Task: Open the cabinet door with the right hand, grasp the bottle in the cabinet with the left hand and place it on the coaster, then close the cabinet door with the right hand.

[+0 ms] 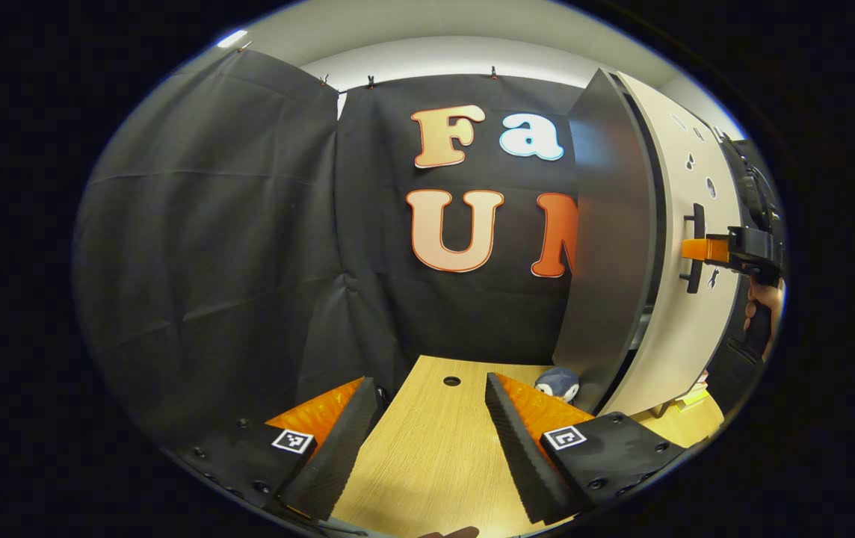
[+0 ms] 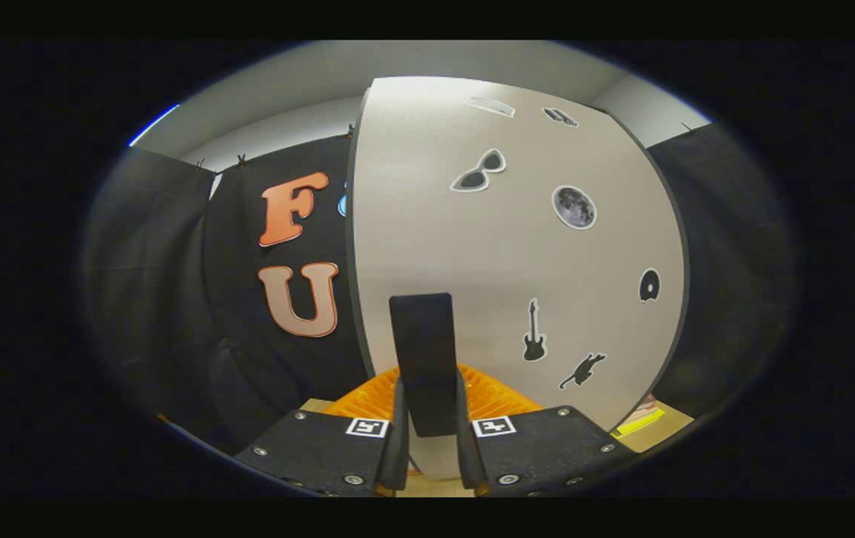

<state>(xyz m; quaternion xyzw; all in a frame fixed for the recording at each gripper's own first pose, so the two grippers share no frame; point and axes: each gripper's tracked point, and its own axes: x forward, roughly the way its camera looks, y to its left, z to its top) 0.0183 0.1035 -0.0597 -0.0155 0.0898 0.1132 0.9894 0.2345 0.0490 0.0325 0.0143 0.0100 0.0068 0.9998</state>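
Observation:
The cabinet (image 1: 607,224) stands on the right of the wooden table (image 1: 427,463), dark grey on its side, with a cream door (image 1: 685,321). The door (image 2: 472,254) carries small stickers and hides the inside. In the right gripper view my right gripper (image 2: 427,403) is shut on the door's black vertical handle (image 2: 421,351), one finger on each side. The left gripper view shows that right gripper (image 1: 704,249), orange-fingered, at the handle (image 1: 694,246) with a hand behind it. My left gripper (image 1: 429,388) is open over the bare tabletop, left of the cabinet, nothing between its fingers.
A small blue and white rounded object (image 1: 558,381) lies at the cabinet's near corner. A round hole (image 1: 451,381) is cut in the tabletop. Yellow flat items (image 1: 685,407) lie below the door. Black cloth walls close off the back and left.

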